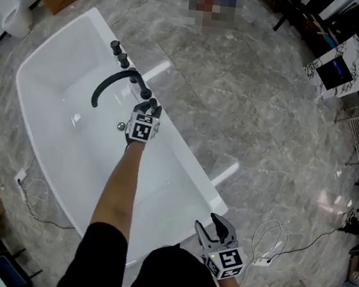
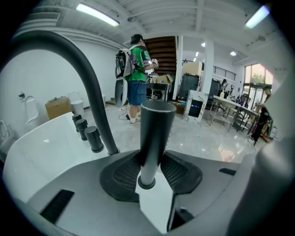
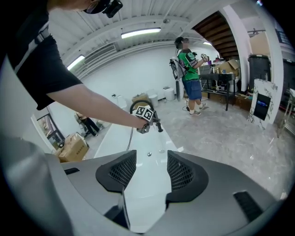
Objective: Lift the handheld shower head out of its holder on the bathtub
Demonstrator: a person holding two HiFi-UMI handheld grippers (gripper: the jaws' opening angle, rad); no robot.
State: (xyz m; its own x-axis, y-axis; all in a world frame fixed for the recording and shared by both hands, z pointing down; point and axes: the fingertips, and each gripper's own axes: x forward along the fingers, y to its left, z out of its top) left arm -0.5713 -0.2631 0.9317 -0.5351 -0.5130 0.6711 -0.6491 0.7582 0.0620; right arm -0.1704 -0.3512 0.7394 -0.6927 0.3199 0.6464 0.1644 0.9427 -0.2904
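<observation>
Two things could go wrong from here, as I judge it. Your left gripper point(image 1: 148, 109) has its jaws clamped on the black shower head point(image 2: 156, 133), which stands upright in its holder point(image 2: 146, 183) on the tub point(image 1: 183, 166) rim, just beside the base of the curved spout point(image 2: 87, 78). The pads meet the smooth round stem low down, close to the holder. If you pull before the grip is firm, the stem may slide through the jaws and drop back into the socket. If you lift at a slant instead of straight along the stem, it may bind in the holder. The head may also knock the spout, which arches close by. No view shows a hose, so you cannot tell whether one will drag from below the rim; lift slowly in case it does. Your right gripper point(image 3: 151, 171) hangs well apart from all this, by the tub's near end. Its jaws are apart with nothing between them, so it offers no support if the stem slips. Counted: one tub, one shower head, one holder, one spout, three black knobs point(image 2: 94, 138) in a row on the rim past the spout, two grippers, and one person point(image 2: 136, 78) standing on the marble floor point(image 1: 249, 96) beyond the tub.
</observation>
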